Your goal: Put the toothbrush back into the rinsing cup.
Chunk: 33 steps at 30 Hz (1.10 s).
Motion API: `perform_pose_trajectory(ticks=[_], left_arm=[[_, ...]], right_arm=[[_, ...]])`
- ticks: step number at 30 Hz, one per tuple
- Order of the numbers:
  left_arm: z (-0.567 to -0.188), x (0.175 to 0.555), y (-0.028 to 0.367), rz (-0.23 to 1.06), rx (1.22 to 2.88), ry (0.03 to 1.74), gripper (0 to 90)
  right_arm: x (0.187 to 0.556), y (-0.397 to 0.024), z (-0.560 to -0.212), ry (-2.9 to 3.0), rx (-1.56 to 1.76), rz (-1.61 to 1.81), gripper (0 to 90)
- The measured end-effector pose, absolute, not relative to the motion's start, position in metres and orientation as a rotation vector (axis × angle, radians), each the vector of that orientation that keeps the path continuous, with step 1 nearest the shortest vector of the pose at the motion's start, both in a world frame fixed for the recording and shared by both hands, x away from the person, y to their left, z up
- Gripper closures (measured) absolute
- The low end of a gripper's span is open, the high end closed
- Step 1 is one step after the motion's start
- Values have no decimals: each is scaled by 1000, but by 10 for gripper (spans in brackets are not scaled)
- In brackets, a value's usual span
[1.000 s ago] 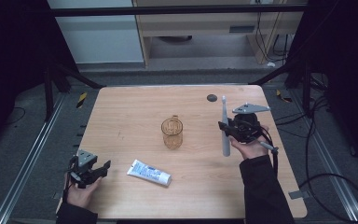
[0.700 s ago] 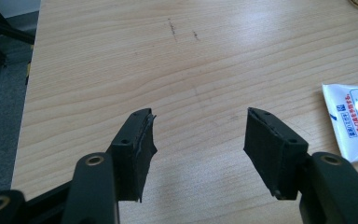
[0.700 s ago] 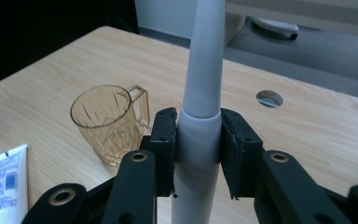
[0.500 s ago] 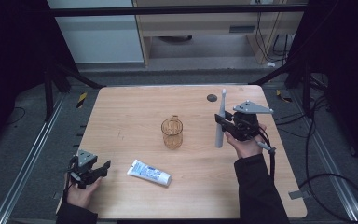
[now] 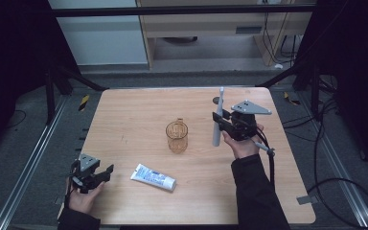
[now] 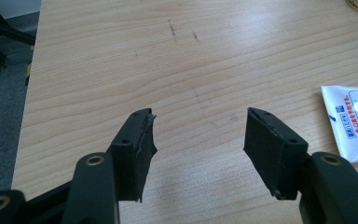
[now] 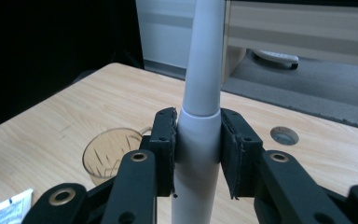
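Left gripper (image 5: 106, 171) at near left table (image 5: 124, 110) edge, jaws wide apart, empty. White tube (image 5: 153, 177) just right of it. Amber cup (image 5: 177, 136) mid-table. Right gripper (image 7: 196, 154) clamps grey toothbrush (image 7: 200, 107) upright; right gripper view shows pads pinching handle, hole (image 7: 284, 136) beyond.

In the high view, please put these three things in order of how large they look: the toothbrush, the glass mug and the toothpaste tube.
Largest to smallest:
1. The toothbrush, longest, held upright in the right gripper; being raised toward the camera may enlarge it.
2 and 3. The toothpaste tube and the glass mug look too alike to rank.
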State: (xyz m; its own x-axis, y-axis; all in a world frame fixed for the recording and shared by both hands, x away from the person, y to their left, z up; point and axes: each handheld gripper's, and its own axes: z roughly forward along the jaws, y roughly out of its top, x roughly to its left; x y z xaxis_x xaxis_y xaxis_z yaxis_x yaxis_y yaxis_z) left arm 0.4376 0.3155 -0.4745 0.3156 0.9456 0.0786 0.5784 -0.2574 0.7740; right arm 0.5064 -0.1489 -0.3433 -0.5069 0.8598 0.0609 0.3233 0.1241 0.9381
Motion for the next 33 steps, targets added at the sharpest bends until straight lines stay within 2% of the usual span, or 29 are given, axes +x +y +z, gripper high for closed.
perform_pose_trajectory(ticks=[33], left_arm=[[-474, 437, 316, 735, 1936, 1341, 417]], right_arm=[[523, -97, -327, 1748, 1058, 1555, 681]])
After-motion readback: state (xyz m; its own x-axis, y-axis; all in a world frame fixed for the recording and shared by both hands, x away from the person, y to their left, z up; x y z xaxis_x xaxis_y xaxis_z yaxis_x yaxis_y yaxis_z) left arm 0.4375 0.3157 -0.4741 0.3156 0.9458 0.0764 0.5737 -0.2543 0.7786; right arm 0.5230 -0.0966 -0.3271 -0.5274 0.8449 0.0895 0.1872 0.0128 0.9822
